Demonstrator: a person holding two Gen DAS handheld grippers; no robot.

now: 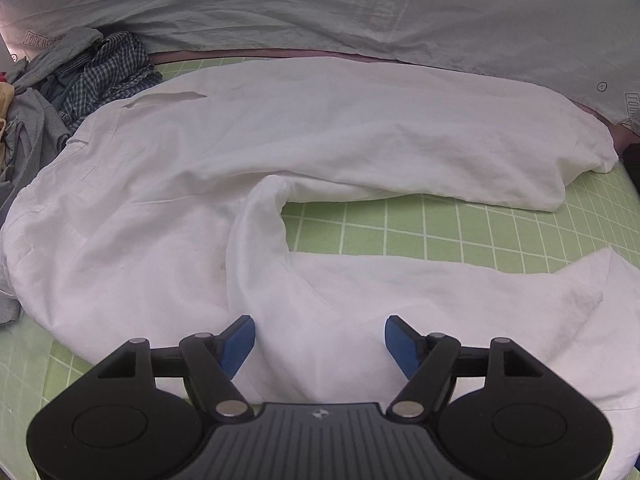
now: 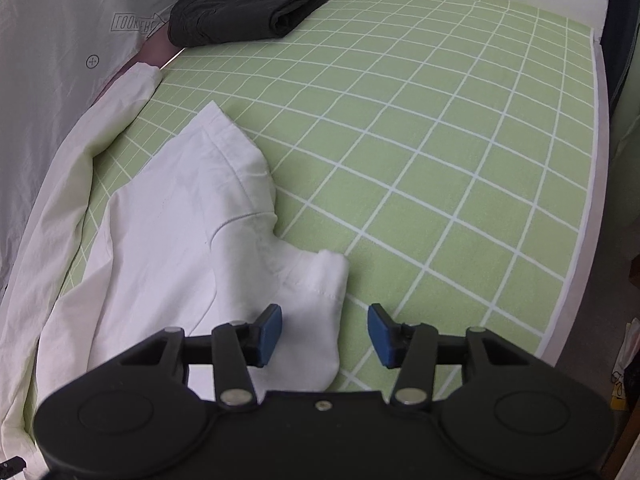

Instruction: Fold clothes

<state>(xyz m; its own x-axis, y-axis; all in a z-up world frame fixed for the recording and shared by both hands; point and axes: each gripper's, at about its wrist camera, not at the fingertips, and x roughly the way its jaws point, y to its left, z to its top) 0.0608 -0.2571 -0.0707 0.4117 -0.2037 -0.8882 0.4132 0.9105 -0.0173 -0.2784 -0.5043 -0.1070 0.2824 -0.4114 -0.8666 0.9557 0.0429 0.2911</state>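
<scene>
A white garment (image 1: 320, 128) lies spread and creased on the green grid mat (image 1: 400, 232), with two long parts running to the right. My left gripper (image 1: 319, 324) hangs open just above a raised fold of it, blue pads (image 1: 240, 340) wide apart and nothing pinched. In the right wrist view the same white garment (image 2: 180, 232) ends in a hemmed cuff (image 2: 320, 280). My right gripper (image 2: 325, 312) is open over that cuff: the left pad (image 2: 270, 332) is over cloth, the right pad over the mat (image 2: 440, 160). Neither pad presses on it.
A pile of checked and grey clothes (image 1: 100, 72) sits at the mat's far left. A folded black garment (image 2: 248, 4) lies at the far corner. A grey plastic sheet (image 1: 360, 12) runs behind the mat. The mat's edge (image 2: 592, 200) is on the right.
</scene>
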